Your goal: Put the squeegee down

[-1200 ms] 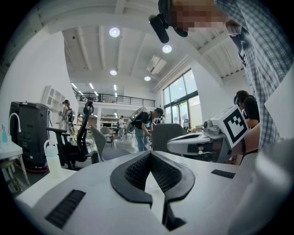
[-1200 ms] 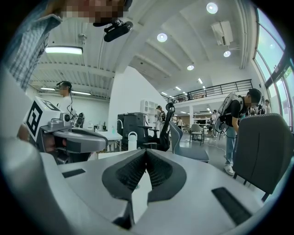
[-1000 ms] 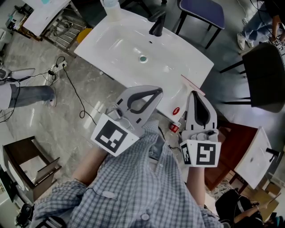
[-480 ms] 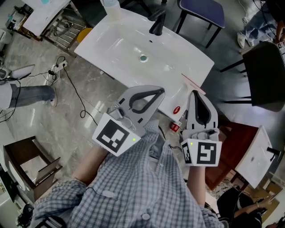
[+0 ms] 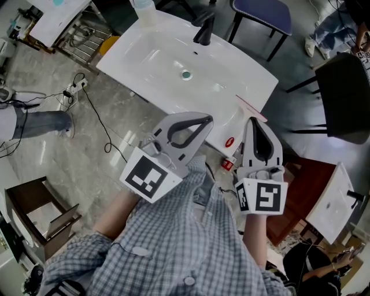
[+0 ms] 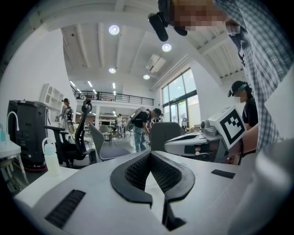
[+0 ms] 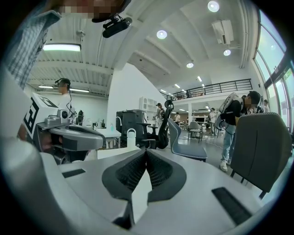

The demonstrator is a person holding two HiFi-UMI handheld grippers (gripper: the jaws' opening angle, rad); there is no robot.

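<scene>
In the head view my left gripper [image 5: 203, 119] and right gripper [image 5: 255, 122] are held side by side close to my chest, over the near edge of a white sink top [image 5: 243, 81]. Both are shut with nothing between the pads. The left gripper view shows its jaws [image 6: 149, 153] closed at the tip and empty, and the right gripper view shows the same [image 7: 146, 150]. A thin flat strip with a red edge [image 5: 250, 110], possibly the squeegee, lies on the sink top just beyond the right gripper's tip, apart from it.
The basin has a drain [image 5: 185, 76] and a black faucet [image 5: 204, 33]. A small red item [image 5: 225, 165] sits below between the grippers. A cable [image 5: 98, 118] runs over the floor at left. A blue chair [image 5: 263, 14] and a black chair [image 5: 347, 98] stand behind and right.
</scene>
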